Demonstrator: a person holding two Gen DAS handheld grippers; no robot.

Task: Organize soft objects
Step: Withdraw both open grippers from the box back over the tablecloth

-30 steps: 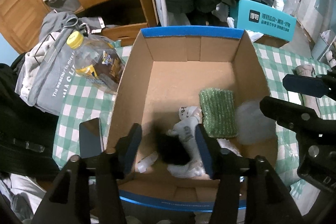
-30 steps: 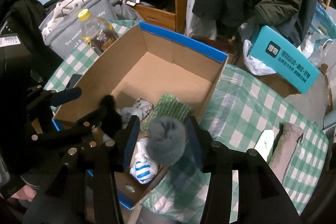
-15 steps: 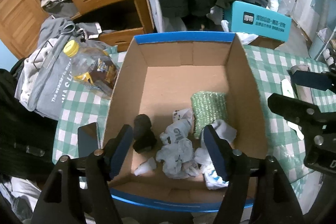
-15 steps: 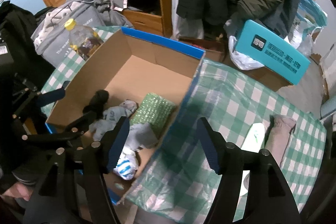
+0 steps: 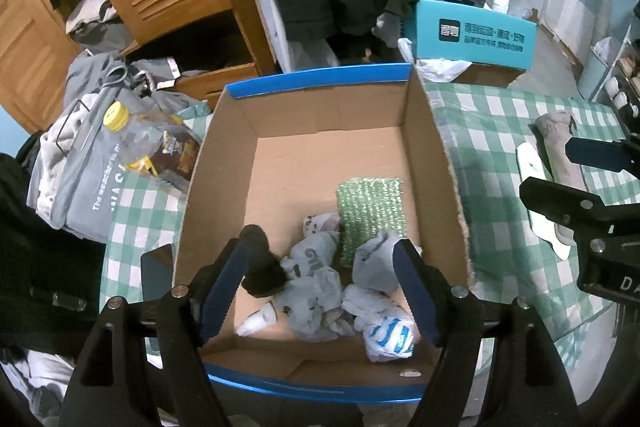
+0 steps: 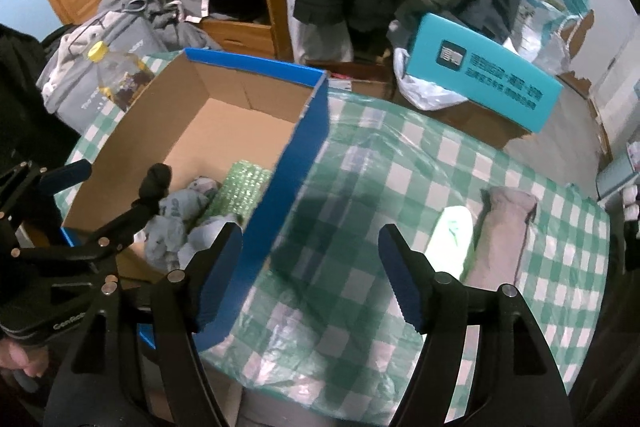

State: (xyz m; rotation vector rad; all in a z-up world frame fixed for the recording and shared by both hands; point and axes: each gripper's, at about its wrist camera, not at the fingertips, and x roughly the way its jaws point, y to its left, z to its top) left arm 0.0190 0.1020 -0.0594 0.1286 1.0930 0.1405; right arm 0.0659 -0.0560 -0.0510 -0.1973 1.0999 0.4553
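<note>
We see the crumpled grey and white soft cloths [image 5: 320, 279] lying with a green knitted pad [image 5: 370, 209] inside the blue-rimmed cardboard box [image 5: 320, 83]. Our left claw [image 5: 320, 291] hovers released above them; our right claw [image 6: 310, 277] hangs spread, empty, over the green-checked surface [image 6: 400, 167].
</note>
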